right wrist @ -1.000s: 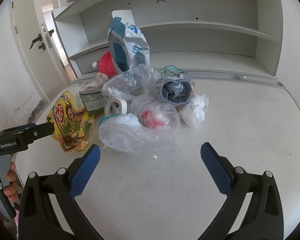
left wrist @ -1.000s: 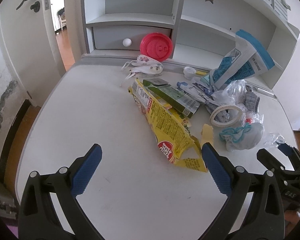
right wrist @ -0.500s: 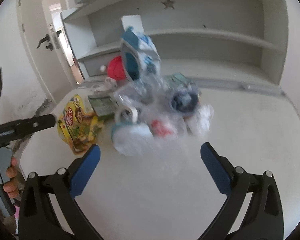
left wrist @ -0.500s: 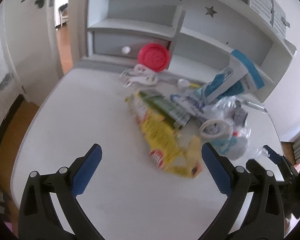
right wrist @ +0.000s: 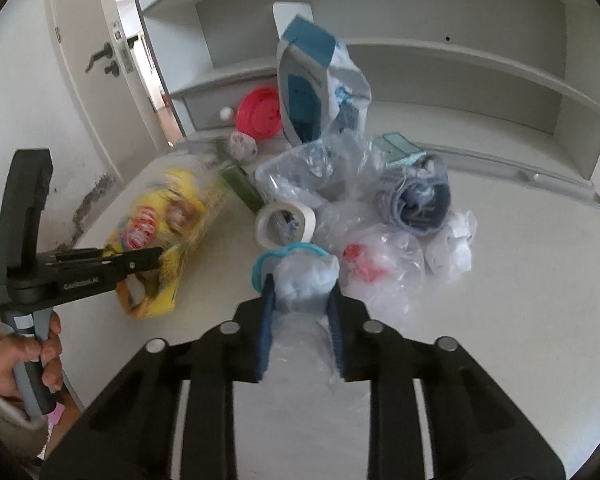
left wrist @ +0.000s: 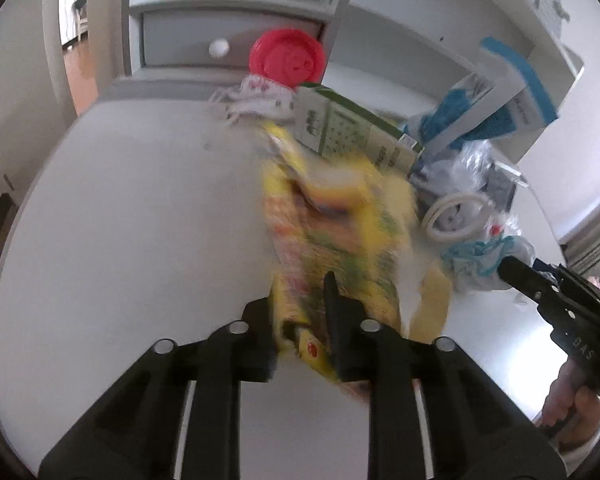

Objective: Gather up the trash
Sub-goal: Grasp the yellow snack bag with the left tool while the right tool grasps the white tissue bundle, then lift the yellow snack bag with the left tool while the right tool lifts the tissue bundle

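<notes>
I am working at a white desk (right wrist: 520, 280) with rounded corners, set under a grey-white shelf unit (right wrist: 460, 64) with a star cut-out, beside a white door (right wrist: 84, 40) and a stained wall. My left gripper (left wrist: 300, 320) is closing its jaws on the near end of a yellow snack bag (left wrist: 340, 216) lying mid-desk. My right gripper (right wrist: 302, 316) is closing on a clear plastic bag with a blue rim (right wrist: 300, 272) at the front of the trash heap, beside a tape roll (right wrist: 286, 220). A red lid (right wrist: 258, 114) is leaning against the drawer behind.
</notes>
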`<act>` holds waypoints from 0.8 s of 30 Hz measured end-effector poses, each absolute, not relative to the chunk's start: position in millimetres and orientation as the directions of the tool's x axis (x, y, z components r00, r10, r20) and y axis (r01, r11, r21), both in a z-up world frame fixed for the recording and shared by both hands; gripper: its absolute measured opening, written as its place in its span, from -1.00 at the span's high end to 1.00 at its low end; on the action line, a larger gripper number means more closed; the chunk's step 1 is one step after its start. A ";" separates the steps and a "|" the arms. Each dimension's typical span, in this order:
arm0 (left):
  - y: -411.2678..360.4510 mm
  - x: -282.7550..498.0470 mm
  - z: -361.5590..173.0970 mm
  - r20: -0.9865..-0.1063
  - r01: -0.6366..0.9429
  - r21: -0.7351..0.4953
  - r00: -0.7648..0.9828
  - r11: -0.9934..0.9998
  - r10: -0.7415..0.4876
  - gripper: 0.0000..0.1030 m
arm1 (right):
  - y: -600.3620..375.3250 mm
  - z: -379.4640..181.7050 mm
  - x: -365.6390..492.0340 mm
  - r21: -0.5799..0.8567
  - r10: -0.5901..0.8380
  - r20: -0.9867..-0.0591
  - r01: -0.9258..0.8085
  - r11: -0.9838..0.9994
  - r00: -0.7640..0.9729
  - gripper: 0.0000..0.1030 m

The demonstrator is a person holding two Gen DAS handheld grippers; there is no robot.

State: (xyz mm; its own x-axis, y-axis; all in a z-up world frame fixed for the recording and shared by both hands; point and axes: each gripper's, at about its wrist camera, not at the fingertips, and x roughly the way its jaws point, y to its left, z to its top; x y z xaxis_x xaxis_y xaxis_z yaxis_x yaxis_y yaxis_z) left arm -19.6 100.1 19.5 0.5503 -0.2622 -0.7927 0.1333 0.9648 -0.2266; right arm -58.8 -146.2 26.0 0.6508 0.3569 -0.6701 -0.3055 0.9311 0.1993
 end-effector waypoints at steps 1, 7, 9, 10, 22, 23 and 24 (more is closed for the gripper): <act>101.2 -21.0 24.8 -0.778 0.135 -0.216 0.574 0.967 -0.254 0.67 | -144.8 29.5 -60.4 0.193 0.355 -0.656 -0.307 0.932 0.666 0.58; 115.8 -26.6 61.4 -0.704 0.106 -0.149 0.687 0.983 -0.181 0.70 | -146.1 53.6 -65.9 0.222 0.411 -0.605 -0.352 0.909 0.681 0.62; 124.7 -29.6 72.2 -0.676 0.081 -0.134 0.721 0.988 -0.151 0.72 | -142.7 65.5 -67.2 0.204 0.412 -0.584 -0.365 0.908 0.699 0.62; 127.6 -29.8 75.9 -0.669 0.076 -0.133 0.729 0.988 -0.146 0.72 | -141.8 71.3 -67.5 0.201 0.416 -0.572 -0.372 0.906 0.707 0.62; 142.5 -28.6 48.4 -0.753 0.079 -0.124 0.642 0.989 -0.145 0.70 | -137.8 93.5 -68.0 0.152 0.393 -0.531 -0.372 0.916 0.750 0.62; 140.8 -28.2 44.1 -0.765 0.087 -0.123 0.626 0.989 -0.151 0.70 | -138.0 90.2 -68.9 0.155 0.392 -0.538 -0.370 0.916 0.746 0.62; 139.0 -28.3 40.4 -0.775 0.098 -0.126 0.612 0.987 -0.159 0.70 | -139.0 86.9 -69.1 0.161 0.391 -0.544 -0.366 0.917 0.742 0.62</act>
